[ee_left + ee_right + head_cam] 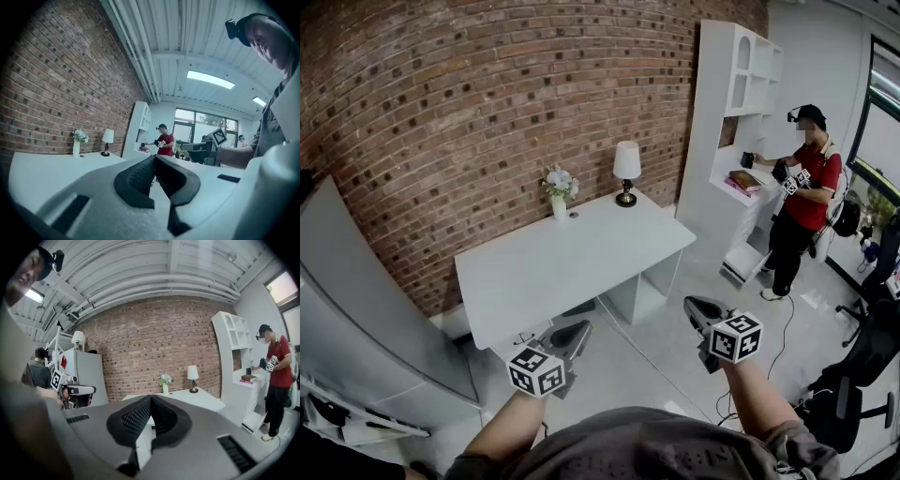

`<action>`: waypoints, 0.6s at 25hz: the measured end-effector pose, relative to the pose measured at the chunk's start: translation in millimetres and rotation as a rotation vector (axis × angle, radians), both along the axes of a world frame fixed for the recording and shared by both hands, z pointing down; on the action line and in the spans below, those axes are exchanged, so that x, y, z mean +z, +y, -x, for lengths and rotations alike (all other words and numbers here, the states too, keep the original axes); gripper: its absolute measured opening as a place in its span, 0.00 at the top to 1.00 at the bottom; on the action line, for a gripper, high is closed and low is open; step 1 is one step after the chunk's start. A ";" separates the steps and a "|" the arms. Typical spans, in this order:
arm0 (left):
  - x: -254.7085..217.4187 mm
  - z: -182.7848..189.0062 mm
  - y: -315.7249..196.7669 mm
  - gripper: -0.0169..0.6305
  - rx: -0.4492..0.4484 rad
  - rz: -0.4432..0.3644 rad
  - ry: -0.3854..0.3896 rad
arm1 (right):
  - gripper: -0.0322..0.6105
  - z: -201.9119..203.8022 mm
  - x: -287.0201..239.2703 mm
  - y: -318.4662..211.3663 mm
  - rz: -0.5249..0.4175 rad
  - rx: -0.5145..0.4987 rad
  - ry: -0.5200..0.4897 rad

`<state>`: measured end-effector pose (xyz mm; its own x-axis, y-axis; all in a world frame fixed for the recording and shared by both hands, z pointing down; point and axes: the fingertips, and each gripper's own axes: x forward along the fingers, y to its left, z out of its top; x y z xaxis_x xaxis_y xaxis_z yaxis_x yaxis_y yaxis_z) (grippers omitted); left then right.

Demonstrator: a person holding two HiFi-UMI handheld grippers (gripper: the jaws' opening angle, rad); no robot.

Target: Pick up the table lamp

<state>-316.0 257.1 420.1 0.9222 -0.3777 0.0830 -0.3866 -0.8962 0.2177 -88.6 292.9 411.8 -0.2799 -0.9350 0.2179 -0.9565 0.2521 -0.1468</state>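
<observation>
The table lamp point(626, 172), with a white shade and a dark base, stands at the back right of the white desk point(581, 272), next to the brick wall. It shows small in the left gripper view point(107, 140) and the right gripper view point(192, 377). My left gripper point(577, 333) hangs low in front of the desk's near edge, jaws shut and empty point(154, 157). My right gripper point(698, 307) floats off the desk's right front corner, far from the lamp, also shut on nothing point(151, 397).
A white vase of flowers point(560, 192) stands left of the lamp. A tall white shelf unit point(731, 122) rises right of the desk, with a person in a red shirt point(806, 202) at it. A grey cabinet point(356, 309) is at left, an office chair point(862, 366) at right.
</observation>
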 end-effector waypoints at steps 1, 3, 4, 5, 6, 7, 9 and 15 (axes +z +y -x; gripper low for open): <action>0.0 -0.6 0.6 0.97 0.000 0.000 0.000 | 0.96 -0.2 0.1 0.6 0.000 -0.001 0.000; -0.2 -1.9 1.6 0.97 0.001 0.000 0.000 | 0.96 -0.7 0.1 1.7 0.001 -0.001 0.000; -0.5 -2.6 1.9 0.97 0.002 0.001 0.000 | 0.96 -1.1 -0.2 2.1 0.001 -0.001 0.001; -1.2 -3.4 1.9 0.97 0.003 0.001 0.000 | 0.96 -1.6 -0.7 2.4 0.002 -0.001 0.001; -2.0 -4.5 2.0 0.97 0.005 0.000 0.000 | 0.96 -2.3 -1.3 2.7 0.002 -0.001 0.001; -2.8 -5.9 2.2 0.97 0.006 -0.001 0.000 | 0.96 -3.1 -2.0 3.1 0.002 0.000 0.001; -4.4 -9.7 3.0 0.97 0.010 -0.004 0.000 | 0.96 -5.4 -3.1 4.0 0.000 0.002 0.003; -7.8 -30.2 10.4 0.97 0.014 -0.009 -0.004 | 0.96 -20.3 -7.4 10.2 -0.002 0.013 0.014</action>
